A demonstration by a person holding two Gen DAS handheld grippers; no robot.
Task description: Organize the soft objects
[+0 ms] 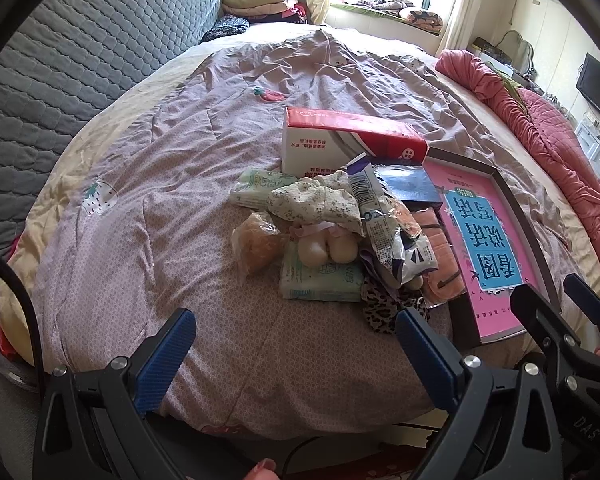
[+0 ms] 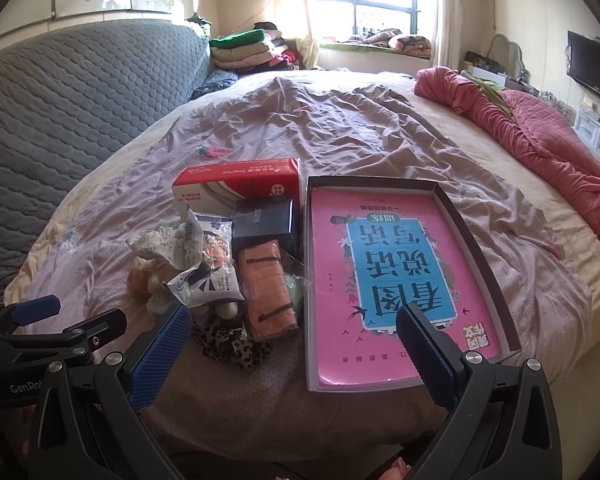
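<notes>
Heaped on a mauve bedspread (image 2: 380,140), just left of a shallow grey box (image 2: 452,208): floral cloth (image 1: 320,200), leopard-print fabric (image 2: 230,346), folded orange towel (image 2: 266,292), tissue packs (image 1: 320,280) and a crumpled snack bag (image 2: 204,280). Inside the box, a pink book (image 2: 380,280) with large Chinese characters on blue. Behind the pile, a red-and-white carton (image 2: 240,182), small print unreadable. Left gripper (image 1: 296,344) and right gripper (image 2: 294,346) both spread wide, empty, short of the heap; "GenRo" legible on the left one

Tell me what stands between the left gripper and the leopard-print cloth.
Nothing visible does. The open left gripper hangs over bare purple patterned quilt, and the crumpled leopard-print cloth lies at the pile's near edge, just beyond the gripper's right finger.
</notes>
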